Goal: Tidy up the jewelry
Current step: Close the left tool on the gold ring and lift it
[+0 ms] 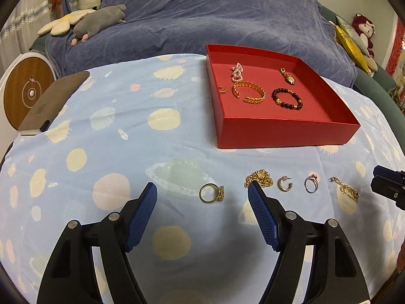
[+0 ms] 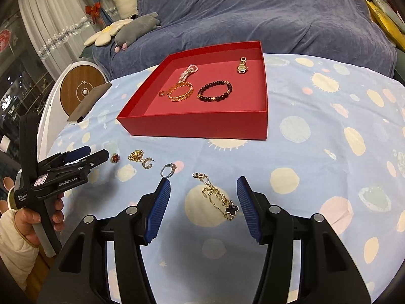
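Jewelry sits partly sorted: my red box (image 1: 283,131) on the blue cloth (image 1: 126,152) already holds a gold bangle (image 1: 249,93), a dark bead bracelet (image 1: 287,98), a pink bead string (image 1: 236,72) and a watch (image 1: 288,76). My left tongs (image 1: 202,197) gape wide and empty around a gold ring (image 1: 211,193), with a gold pendant chain (image 1: 260,177), a hoop earring (image 1: 284,183) and a silver ring (image 1: 311,183) in a row beside it. My right tongs (image 2: 202,190) stand apart and empty too, either side of a gold clover chain (image 2: 217,195) lying loose on the cloth.
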A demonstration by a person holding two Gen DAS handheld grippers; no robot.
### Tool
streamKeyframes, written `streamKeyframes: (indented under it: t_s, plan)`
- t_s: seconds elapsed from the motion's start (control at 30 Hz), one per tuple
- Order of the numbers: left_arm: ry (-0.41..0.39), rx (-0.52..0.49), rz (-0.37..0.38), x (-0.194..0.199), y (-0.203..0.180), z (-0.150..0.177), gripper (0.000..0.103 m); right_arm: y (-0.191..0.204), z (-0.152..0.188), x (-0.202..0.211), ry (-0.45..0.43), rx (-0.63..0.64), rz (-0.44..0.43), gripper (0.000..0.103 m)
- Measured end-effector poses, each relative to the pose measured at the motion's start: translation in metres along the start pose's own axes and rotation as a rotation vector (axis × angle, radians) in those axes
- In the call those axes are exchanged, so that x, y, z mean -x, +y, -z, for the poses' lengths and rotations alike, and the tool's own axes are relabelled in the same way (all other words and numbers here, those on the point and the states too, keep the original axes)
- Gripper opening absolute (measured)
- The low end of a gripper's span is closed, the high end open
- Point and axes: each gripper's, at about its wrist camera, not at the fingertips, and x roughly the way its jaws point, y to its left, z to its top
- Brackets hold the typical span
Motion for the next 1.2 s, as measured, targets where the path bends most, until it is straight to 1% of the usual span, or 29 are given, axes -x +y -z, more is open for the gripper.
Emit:
streamKeyframes:
  t_s: [0.1,0.23,0.33,0.5,0.57,0.6,0.63,0.7,0.87,0.9,1.0,1.2]
  plan:
    - [0.01,0.0,-0.005,-0.009,-0.002,-0.001,0.07,-0.001,0.003,-0.008,0.02,0.005,0.006,0.053]
    - [0.034,0.008,-0.007,-0.022,-0.002,-0.002,0.06,-0.003,0.004,-0.019,0.041,0.011,0.02,0.053]
    - [0.042,0.011,-0.012,-0.027,-0.001,-0.002,0.058,-0.004,0.005,-0.025,0.056,0.012,0.028,0.053]
    - [0.024,-0.015,-0.019,-0.026,-0.004,-0.002,0.04,-0.003,0.006,-0.027,0.06,0.014,0.025,0.053]
    - [0.02,-0.025,-0.019,-0.026,-0.004,-0.002,0.027,-0.003,0.006,-0.026,0.06,0.018,0.024,0.053]
    - [0.019,-0.028,-0.019,-0.026,-0.004,-0.002,0.024,-0.002,0.006,-0.026,0.061,0.018,0.023,0.053]
    - [0.019,-0.029,-0.015,-0.026,-0.004,-0.002,0.018,-0.002,0.006,-0.027,0.062,0.018,0.023,0.053]
    - [0.019,-0.03,-0.011,-0.025,-0.003,-0.002,0.017,-0.002,0.007,-0.027,0.063,0.02,0.023,0.053]
    - [0.013,-0.039,0.0,-0.021,-0.003,-0.002,0.003,-0.002,0.006,-0.027,0.06,0.025,0.023,0.053]
    - [0.018,-0.034,0.009,-0.02,-0.002,-0.001,0.001,-0.002,0.006,-0.027,0.059,0.026,0.024,0.053]
    - [0.024,-0.024,0.021,-0.019,-0.001,0.0,0.001,-0.002,0.006,-0.027,0.06,0.023,0.025,0.053]
    - [0.01,-0.024,0.041,-0.011,-0.001,0.002,0.001,0.0,0.005,-0.028,0.057,0.03,0.022,0.053]
